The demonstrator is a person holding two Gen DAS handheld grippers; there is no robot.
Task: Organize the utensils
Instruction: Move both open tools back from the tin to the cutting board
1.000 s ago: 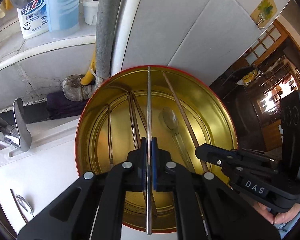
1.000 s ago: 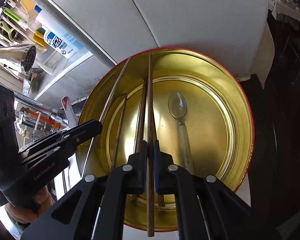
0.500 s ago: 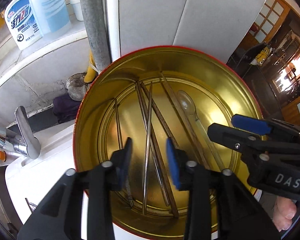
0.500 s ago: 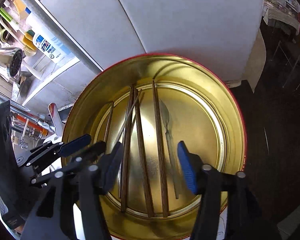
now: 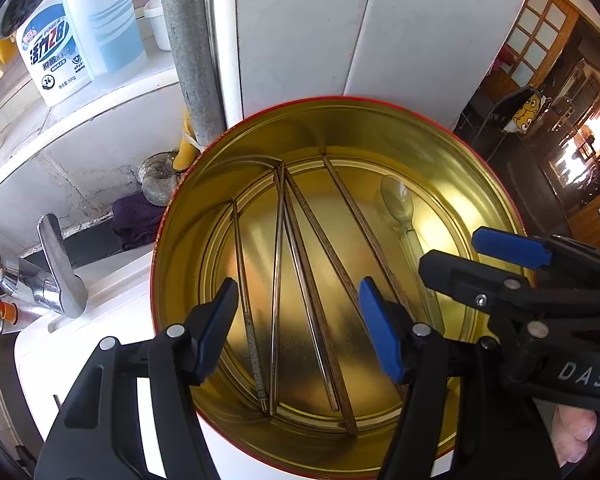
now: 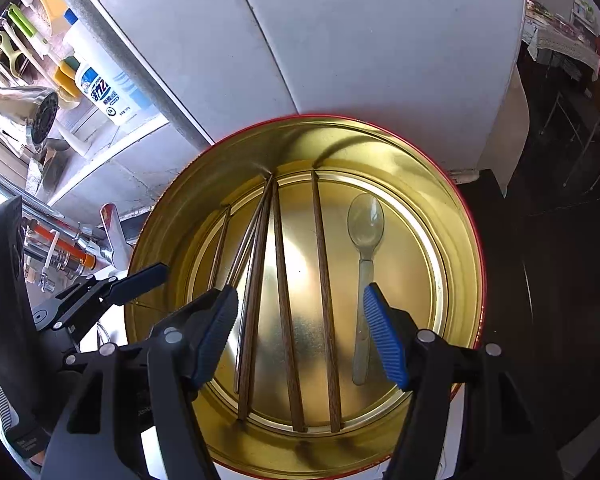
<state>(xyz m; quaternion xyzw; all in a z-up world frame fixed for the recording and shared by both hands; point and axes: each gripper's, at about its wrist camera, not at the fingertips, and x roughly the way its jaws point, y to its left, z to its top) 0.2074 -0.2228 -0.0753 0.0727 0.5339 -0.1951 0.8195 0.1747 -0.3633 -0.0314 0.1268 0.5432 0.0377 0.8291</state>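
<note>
Both the left gripper (image 5: 296, 320) and right gripper (image 6: 298, 330) have just opened and hang empty, their chopsticks (image 6: 284, 292) dropped into the tin (image 6: 466, 240), spoon (image 6: 364, 264) at three o'clock, so this sorting looks nearly done.

Wooden and metal chopsticks (image 6: 284, 304) and a clear spoon (image 6: 365, 264) lie flat in the gold tin (image 6: 466, 280).
</note>
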